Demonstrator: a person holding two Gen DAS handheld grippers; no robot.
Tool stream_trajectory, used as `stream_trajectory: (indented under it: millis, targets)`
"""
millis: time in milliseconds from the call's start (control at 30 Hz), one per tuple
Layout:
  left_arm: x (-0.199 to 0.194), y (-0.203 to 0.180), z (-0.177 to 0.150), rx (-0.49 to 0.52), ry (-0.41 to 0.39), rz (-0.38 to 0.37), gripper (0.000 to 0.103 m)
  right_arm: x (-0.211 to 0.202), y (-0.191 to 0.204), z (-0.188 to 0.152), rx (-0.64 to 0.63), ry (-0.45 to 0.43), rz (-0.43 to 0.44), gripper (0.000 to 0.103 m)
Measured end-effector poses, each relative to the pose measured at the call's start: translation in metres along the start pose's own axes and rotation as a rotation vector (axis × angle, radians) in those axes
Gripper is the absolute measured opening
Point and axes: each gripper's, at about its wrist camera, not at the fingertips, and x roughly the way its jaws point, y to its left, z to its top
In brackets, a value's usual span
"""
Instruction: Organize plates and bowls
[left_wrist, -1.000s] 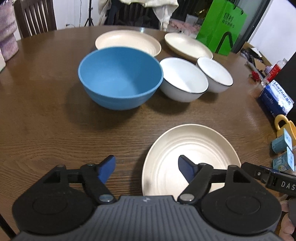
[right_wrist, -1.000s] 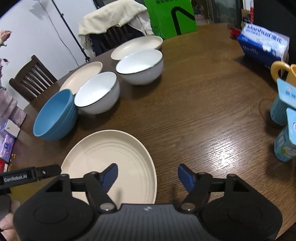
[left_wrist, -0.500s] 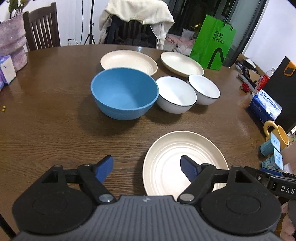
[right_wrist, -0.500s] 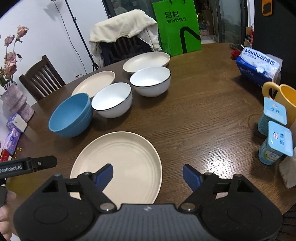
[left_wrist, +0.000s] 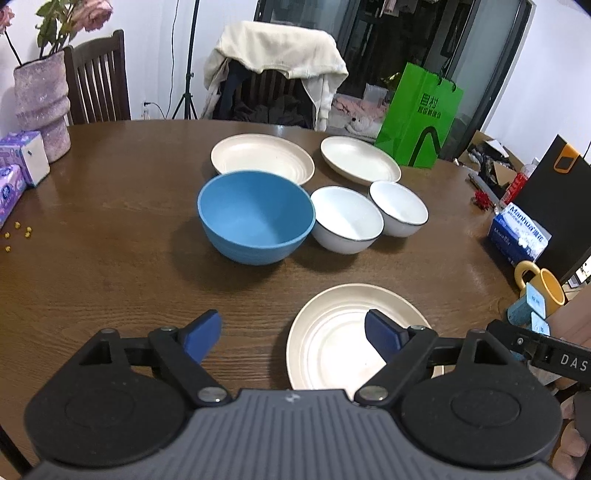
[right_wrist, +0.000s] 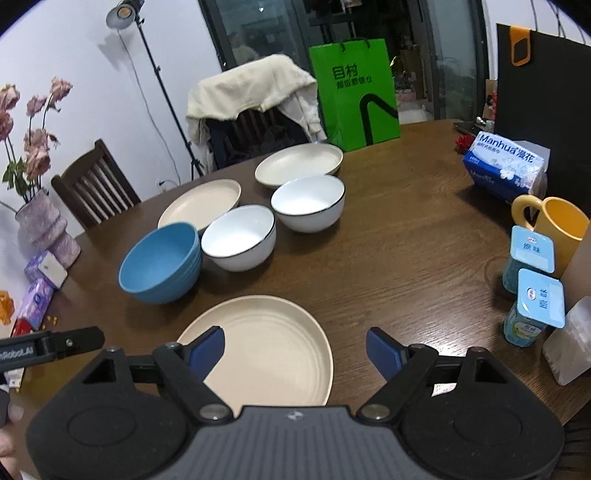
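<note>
A cream plate (left_wrist: 332, 332) (right_wrist: 266, 339) lies nearest on the brown round table (left_wrist: 110, 258). My left gripper (left_wrist: 291, 325) hovers above the plate's left rim, its jaws opening with nothing between them. My right gripper (right_wrist: 295, 339) hangs over the plate's right part, open and empty. Farther back stand a blue bowl (left_wrist: 255, 218) (right_wrist: 162, 262) and two white bowls (left_wrist: 347, 219) (left_wrist: 399, 208) in a row. Behind them lie two more cream plates (left_wrist: 262, 158) (left_wrist: 360, 158).
A yellow mug (right_wrist: 557, 225), two yogurt cups (right_wrist: 535, 314) and a blue tissue pack (right_wrist: 506, 166) stand along the right edge. A pink vase (left_wrist: 42, 107) and purple tissue boxes (left_wrist: 26, 155) are at the left. A green bag (left_wrist: 421, 118) and a draped chair (left_wrist: 277, 85) stand behind.
Both grippers have risen and drawn back from the near plate, so more of the table and room shows. The blue pads of both stand a little wider apart.
</note>
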Motion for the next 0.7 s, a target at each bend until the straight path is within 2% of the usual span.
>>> stream_trajectory:
  millis: [167,300,533,600,700]
  targets:
    - [-0.014,-0.003,0.006,0.004,-0.035,0.011,0.095,-0.006,0.002,0.006,-0.012,-0.031,-0.02,0.083]
    - [-0.024,-0.002,0.015,0.015,-0.071,0.024,0.103,-0.009,0.002,0.012,0.004,-0.036,0.0,0.083]
    - [-0.03,0.004,0.038,0.024,-0.112,0.035,0.103,-0.009,0.012,0.028,0.004,-0.051,0.025,0.084]
    - [-0.031,0.006,0.046,0.032,-0.122,0.035,0.103,-0.008,0.015,0.033,-0.005,-0.054,0.026,0.092]
    - [-0.03,0.008,0.059,0.05,-0.136,0.026,0.103,-0.006,0.02,0.041,-0.008,-0.063,0.034,0.095]
